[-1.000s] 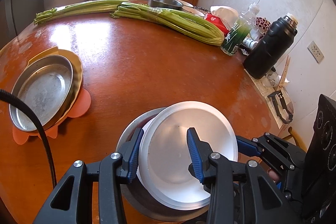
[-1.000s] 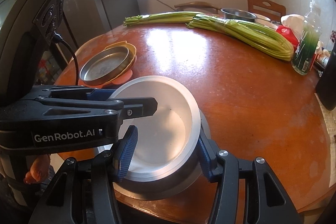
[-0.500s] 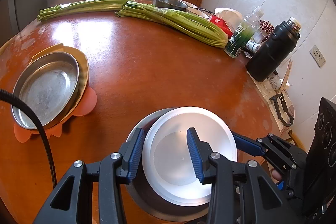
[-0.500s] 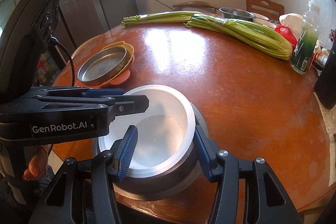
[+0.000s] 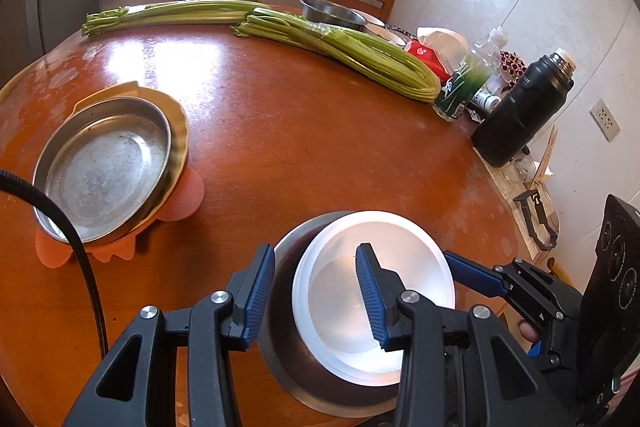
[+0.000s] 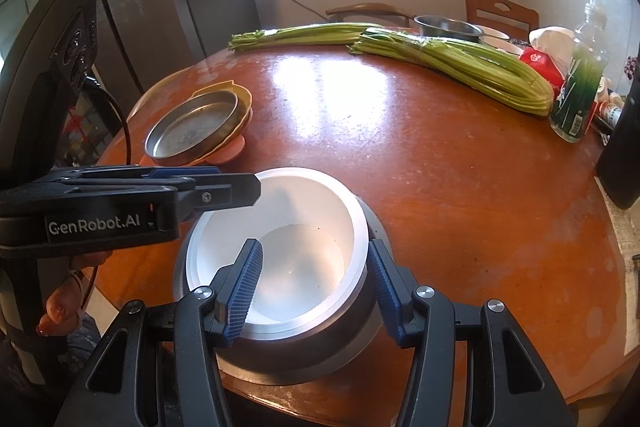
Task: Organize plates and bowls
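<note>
A white bowl (image 5: 332, 311) (image 6: 304, 259) sits nested in a wider steel bowl (image 5: 288, 359) (image 6: 360, 331) at the near edge of the round wooden table (image 5: 300, 147). My left gripper (image 5: 314, 291) is open and straddles both bowls' left rims, one pad outside the steel bowl and one inside the white bowl, with gaps showing. My right gripper (image 6: 316, 283) is open too. Its left pad is inside the white bowl and its right pad stands beside the bowl's outer wall. A steel pan (image 5: 100, 167) (image 6: 192, 135) rests on a yellow plate (image 5: 178, 131) over an orange mat (image 5: 184, 195), at the left.
Two celery bundles (image 5: 340, 47) lie across the far side, with another steel bowl (image 5: 332, 13) behind them. A green bottle (image 5: 460, 87), a black flask (image 5: 516, 115) and small clutter line the right edge. Chairs stand behind the table. A black cable (image 5: 80, 247) hangs at the left.
The white bowl was tilted and higher; it now sits level and deeper in the steel bowl. Both grippers stayed almost where they were, jaws unchanged.
</note>
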A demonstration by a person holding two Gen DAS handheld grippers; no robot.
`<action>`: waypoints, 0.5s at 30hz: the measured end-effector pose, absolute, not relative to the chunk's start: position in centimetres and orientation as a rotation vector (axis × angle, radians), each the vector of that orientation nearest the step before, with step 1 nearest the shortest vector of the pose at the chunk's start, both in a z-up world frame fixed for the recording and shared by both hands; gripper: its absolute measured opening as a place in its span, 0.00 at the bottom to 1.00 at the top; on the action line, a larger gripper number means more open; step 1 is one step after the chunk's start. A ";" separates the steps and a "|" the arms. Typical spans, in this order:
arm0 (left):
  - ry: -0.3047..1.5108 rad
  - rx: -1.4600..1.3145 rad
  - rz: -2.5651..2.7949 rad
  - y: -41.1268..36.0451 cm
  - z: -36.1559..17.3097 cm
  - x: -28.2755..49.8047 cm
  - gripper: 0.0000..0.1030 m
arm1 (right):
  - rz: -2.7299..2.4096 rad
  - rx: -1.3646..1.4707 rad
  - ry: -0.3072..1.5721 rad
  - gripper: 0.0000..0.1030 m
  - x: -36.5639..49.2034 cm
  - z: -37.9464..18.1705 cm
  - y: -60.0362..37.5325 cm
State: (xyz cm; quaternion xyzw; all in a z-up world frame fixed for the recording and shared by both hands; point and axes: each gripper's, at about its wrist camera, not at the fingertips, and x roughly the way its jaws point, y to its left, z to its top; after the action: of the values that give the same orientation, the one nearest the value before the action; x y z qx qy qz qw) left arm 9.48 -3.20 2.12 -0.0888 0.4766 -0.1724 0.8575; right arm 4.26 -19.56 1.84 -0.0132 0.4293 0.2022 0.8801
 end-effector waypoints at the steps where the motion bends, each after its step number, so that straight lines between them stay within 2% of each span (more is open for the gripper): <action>1: 1.000 -0.189 -0.359 -3.0 2.1 9.5 0.40 | 0.421 -0.028 0.895 0.55 4.2 1.8 -19.6; 15: 1.007 -0.205 -0.353 -2.4 1.9 9.5 0.40 | 0.406 -0.044 0.891 0.55 4.2 1.8 -19.3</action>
State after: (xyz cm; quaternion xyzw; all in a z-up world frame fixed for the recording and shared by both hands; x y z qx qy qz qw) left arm 9.49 -2.38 1.89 -0.0974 0.4790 -0.1677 0.8561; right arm 4.19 -19.26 1.81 -0.0212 0.4277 0.1952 0.8823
